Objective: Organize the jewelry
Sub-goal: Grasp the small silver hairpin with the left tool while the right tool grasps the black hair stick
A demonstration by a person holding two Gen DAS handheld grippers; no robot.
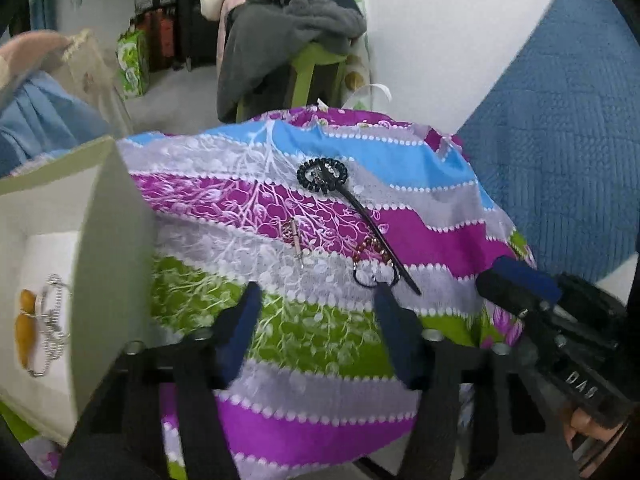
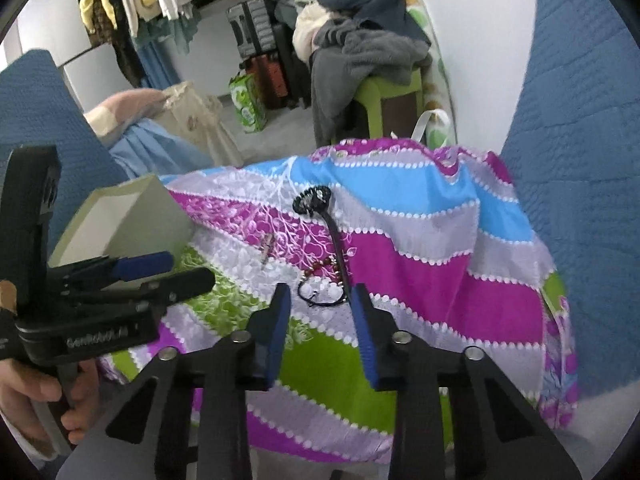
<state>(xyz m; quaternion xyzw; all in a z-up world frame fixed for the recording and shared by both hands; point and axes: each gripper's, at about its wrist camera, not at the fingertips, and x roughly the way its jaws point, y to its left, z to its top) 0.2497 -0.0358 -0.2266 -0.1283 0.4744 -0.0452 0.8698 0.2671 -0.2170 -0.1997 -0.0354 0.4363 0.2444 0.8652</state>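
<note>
On a striped purple, blue, green and grey cloth (image 1: 320,344) lie a black hair stick with a beaded round head (image 1: 322,176), a red bead bracelet with a dark ring (image 1: 374,264) and a small silver piece (image 1: 294,236). My left gripper (image 1: 316,292) is open and empty, just short of the bracelet. My right gripper (image 2: 320,292) is open and empty, its fingers either side of the bracelet (image 2: 320,284). The hair stick (image 2: 314,200) and silver piece (image 2: 267,246) lie beyond. A pale green open box (image 1: 108,240) at left holds orange and silver jewelry (image 1: 40,320).
The box (image 2: 132,216) also shows in the right wrist view, behind the left gripper body (image 2: 92,300). A blue quilted surface (image 1: 560,140) lies to the right. A green stool piled with grey clothes (image 1: 296,40) stands behind the cloth.
</note>
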